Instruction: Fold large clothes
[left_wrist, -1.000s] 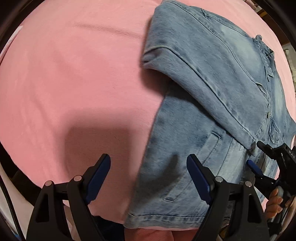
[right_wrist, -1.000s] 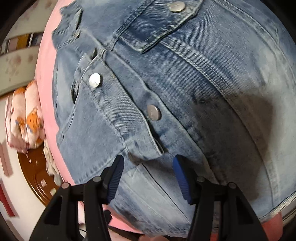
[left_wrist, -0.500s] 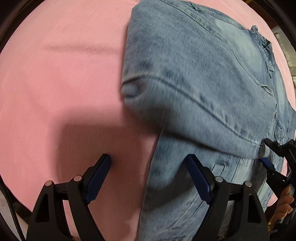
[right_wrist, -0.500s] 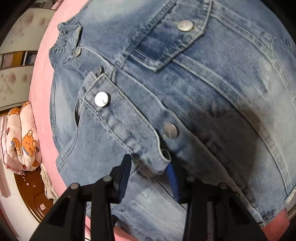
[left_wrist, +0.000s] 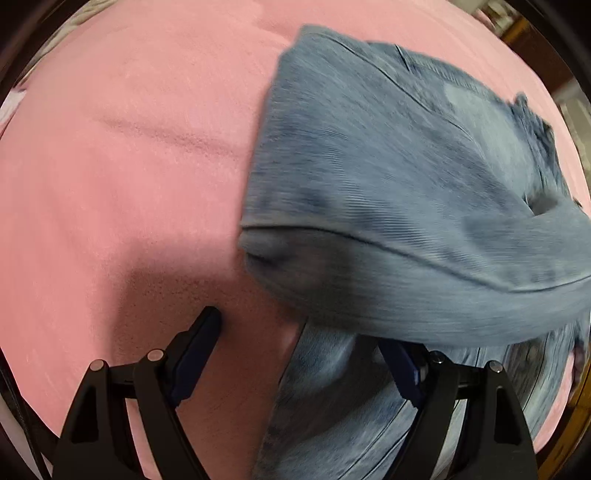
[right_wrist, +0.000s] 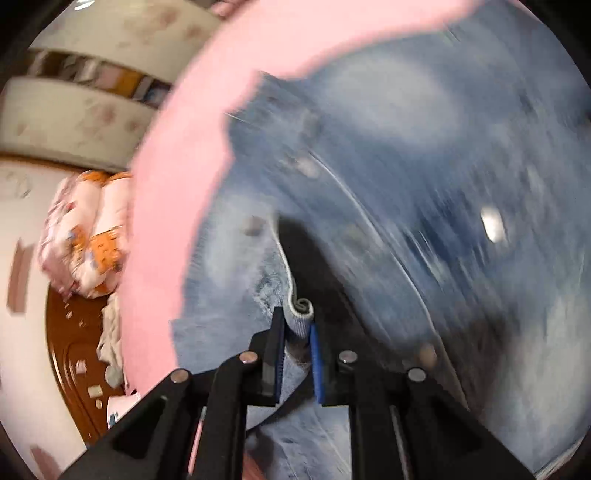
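Observation:
A blue denim jacket (left_wrist: 399, 177) lies on a pink cover (left_wrist: 129, 147). Its folded sleeve runs across the lower right of the left wrist view, blurred by motion. My left gripper (left_wrist: 306, 343) is open and low over the cover, its right finger under the lifted sleeve edge and its left finger on bare pink. In the right wrist view the jacket (right_wrist: 424, 166) fills the frame, blurred. My right gripper (right_wrist: 297, 328) is shut on a curled denim edge (right_wrist: 301, 314) of the jacket front and holds it raised off the layer below.
The pink cover's edge (right_wrist: 159, 206) runs down the left of the right wrist view. Beyond it are a folded pink and orange printed quilt (right_wrist: 88, 236), a brown wooden floor (right_wrist: 70, 332) and a pale patterned wall (right_wrist: 85, 118).
My right gripper closed on the jacket's front edge and lifted it. My left gripper moved forward and lower, up to the folded sleeve. The jacket has shifted and blurs.

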